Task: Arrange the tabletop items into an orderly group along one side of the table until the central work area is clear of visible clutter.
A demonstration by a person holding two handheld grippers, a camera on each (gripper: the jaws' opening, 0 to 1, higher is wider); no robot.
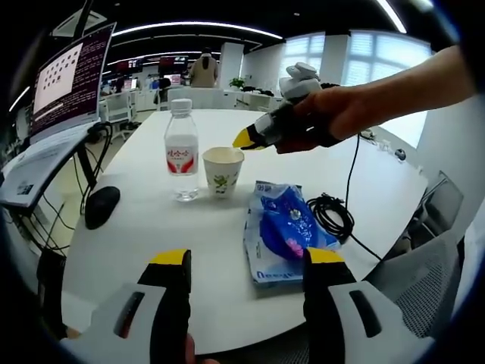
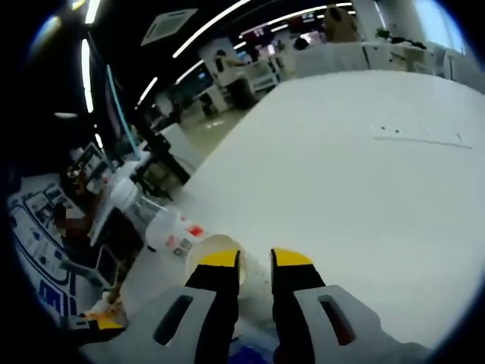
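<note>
A water bottle [image 1: 182, 152] with a red label and a paper cup [image 1: 223, 171] stand side by side mid-table. A blue packet [image 1: 284, 227] lies flat nearer to me, beside a coiled black cable [image 1: 331, 214]. My left gripper [image 1: 248, 258] hovers low over the table's near edge, jaws wide apart and empty. A hand holds my right gripper [image 1: 244, 139] just above the cup's right rim. In the right gripper view, the right gripper [image 2: 255, 259] has its jaws a narrow gap apart, with the cup [image 2: 216, 246] right behind them and the bottle [image 2: 163, 224] to its left.
A black mouse [image 1: 101, 206] sits at the table's left edge, with a monitor [image 1: 68, 80] beyond it. The white round table [image 1: 227, 303] stretches bare behind the bottle [image 2: 364, 174]. A grey chair [image 1: 424, 288] stands at the right.
</note>
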